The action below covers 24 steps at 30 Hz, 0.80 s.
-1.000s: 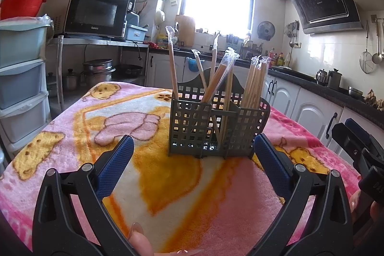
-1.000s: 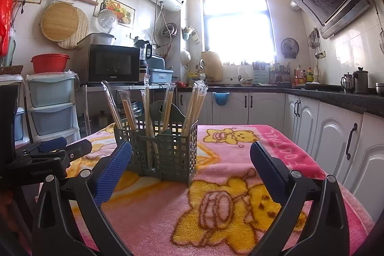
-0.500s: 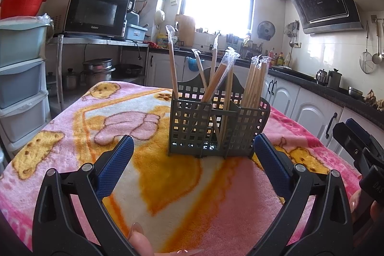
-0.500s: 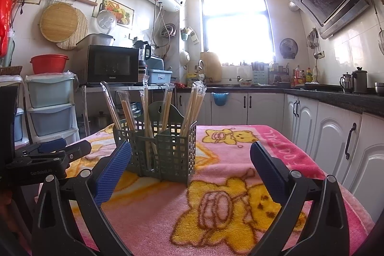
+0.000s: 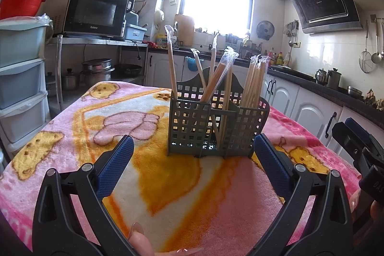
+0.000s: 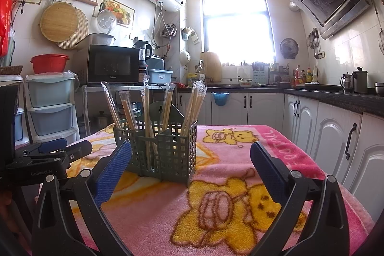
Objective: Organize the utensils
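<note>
A grey-green plastic lattice utensil caddy [image 5: 216,128] stands upright on the table covered by a pink and yellow cartoon blanket [image 5: 100,126]. It shows in the right wrist view too [image 6: 165,150]. Several pairs of wrapped wooden chopsticks [image 5: 254,80] stand in its compartments, also visible from the right [image 6: 192,109]. My left gripper [image 5: 192,155] is open and empty, just in front of the caddy. My right gripper [image 6: 189,167] is open and empty, near the caddy's right corner. Each gripper appears at the edge of the other's view.
Plastic drawers [image 6: 50,109] and a microwave [image 6: 112,65] on a metal rack stand to the left of the table. White cabinets with a dark counter [image 6: 336,92] run along the right. The blanket's edge [image 6: 360,215] drops off at the right.
The right gripper's view has shifted very slightly. The left gripper and the caddy have not moved.
</note>
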### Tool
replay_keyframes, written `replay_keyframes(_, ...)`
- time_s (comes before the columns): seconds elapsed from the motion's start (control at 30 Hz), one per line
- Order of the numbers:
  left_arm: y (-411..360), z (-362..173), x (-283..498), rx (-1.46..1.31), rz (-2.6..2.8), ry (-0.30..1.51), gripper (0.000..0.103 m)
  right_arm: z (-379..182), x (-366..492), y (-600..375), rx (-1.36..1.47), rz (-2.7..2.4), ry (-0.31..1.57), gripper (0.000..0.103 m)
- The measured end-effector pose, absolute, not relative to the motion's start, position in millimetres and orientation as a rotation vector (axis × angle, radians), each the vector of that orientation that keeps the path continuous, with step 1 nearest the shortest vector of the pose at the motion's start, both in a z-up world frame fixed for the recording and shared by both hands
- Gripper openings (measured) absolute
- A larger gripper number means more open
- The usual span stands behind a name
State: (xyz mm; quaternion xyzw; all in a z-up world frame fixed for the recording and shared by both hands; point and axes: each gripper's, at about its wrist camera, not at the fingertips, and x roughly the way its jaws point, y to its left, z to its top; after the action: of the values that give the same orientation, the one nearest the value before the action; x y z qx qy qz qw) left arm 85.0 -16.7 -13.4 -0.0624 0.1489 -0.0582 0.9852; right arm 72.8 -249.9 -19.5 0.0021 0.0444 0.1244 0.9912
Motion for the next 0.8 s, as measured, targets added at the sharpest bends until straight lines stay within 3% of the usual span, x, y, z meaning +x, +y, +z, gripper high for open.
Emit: replay_keyframes(0.8,-8,-19,97,-0.154,-0.087,0.376,0.093,-17,77,-260,0.057,0.194,0.124,0.097)
